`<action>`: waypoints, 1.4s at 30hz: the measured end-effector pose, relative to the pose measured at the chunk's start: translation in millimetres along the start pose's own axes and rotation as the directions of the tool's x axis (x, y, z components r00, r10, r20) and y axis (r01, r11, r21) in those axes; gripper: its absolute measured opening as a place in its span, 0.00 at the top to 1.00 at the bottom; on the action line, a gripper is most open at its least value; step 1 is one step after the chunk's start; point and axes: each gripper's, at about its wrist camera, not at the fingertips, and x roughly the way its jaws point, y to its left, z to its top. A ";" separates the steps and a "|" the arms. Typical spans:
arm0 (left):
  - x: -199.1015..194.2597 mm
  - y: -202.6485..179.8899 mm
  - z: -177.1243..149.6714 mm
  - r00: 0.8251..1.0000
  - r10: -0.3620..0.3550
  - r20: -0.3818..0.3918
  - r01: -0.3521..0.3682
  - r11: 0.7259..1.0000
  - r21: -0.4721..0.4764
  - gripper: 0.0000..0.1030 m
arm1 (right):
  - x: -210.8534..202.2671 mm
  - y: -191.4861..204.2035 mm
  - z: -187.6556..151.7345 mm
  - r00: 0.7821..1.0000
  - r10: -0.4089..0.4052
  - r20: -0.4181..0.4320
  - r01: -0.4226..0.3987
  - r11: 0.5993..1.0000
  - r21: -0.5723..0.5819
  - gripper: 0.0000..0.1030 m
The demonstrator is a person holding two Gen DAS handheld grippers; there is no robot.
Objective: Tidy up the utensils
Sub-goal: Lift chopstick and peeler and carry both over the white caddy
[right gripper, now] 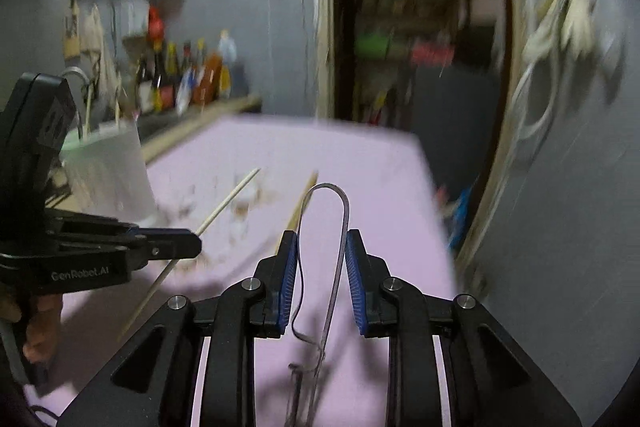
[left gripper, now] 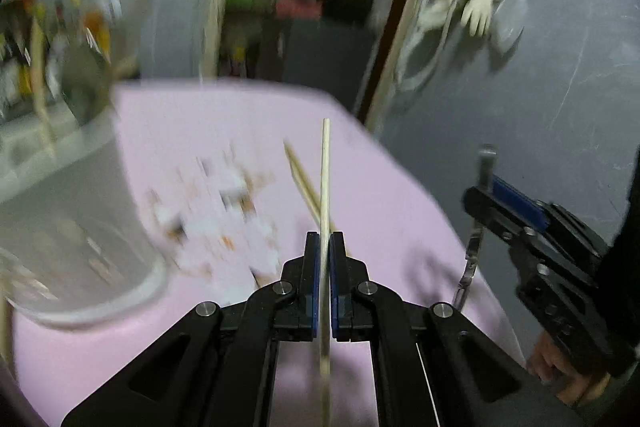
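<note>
My left gripper (left gripper: 324, 239) is shut on a pale wooden chopstick (left gripper: 325, 171) and holds it above the pink mat (left gripper: 224, 115). A second chopstick (left gripper: 301, 179) lies on the mat just beyond it. My right gripper (right gripper: 322, 239) is shut on a metal spoon (right gripper: 341, 211), seen edge-on between the blue pads. The right gripper also shows in the left wrist view (left gripper: 486, 183) with the spoon (left gripper: 472, 251) hanging from it. The left gripper (right gripper: 192, 245) and its chopstick (right gripper: 230, 199) show in the right wrist view. A white utensil holder (right gripper: 110, 167) stands at the mat's left.
A clear plastic container (left gripper: 72, 227) stands close at the left of the left wrist view. Bottles (right gripper: 188, 75) line a shelf on the grey wall behind. A dark doorway (right gripper: 408, 39) opens beyond the mat. The mat's right edge (right gripper: 436, 211) drops to the floor.
</note>
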 end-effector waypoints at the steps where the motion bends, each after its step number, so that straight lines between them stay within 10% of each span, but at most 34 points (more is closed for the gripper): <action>1: -7.7 -0.9 2.1 0.999 0.012 0.039 -0.013 1.000 0.012 0.98 | -8.9 5.3 4.4 0.998 -0.016 0.055 0.016 1.000 -0.002 0.79; 5: -37.3 -0.5 17.2 0.978 0.052 0.201 -0.057 0.998 0.021 0.98 | -29.8 24.6 26.4 0.973 -0.044 0.227 0.048 0.999 -0.010 0.79; 12: -83.4 19.4 43.2 0.892 0.163 0.422 -0.175 0.984 -0.009 0.98 | -43.7 59.1 71.4 0.913 0.019 0.407 0.015 0.997 -0.080 0.79; 27: -150.5 167.7 47.8 0.745 0.313 0.590 -0.196 0.947 -0.254 0.98 | -17.0 114.0 132.0 0.824 0.282 0.491 -0.274 0.958 -0.091 0.79; 42: -130.5 204.7 36.9 0.765 0.349 0.541 -0.201 0.928 -0.315 0.98 | 50.2 147.7 126.7 0.857 0.377 0.351 -0.388 0.921 -0.041 0.79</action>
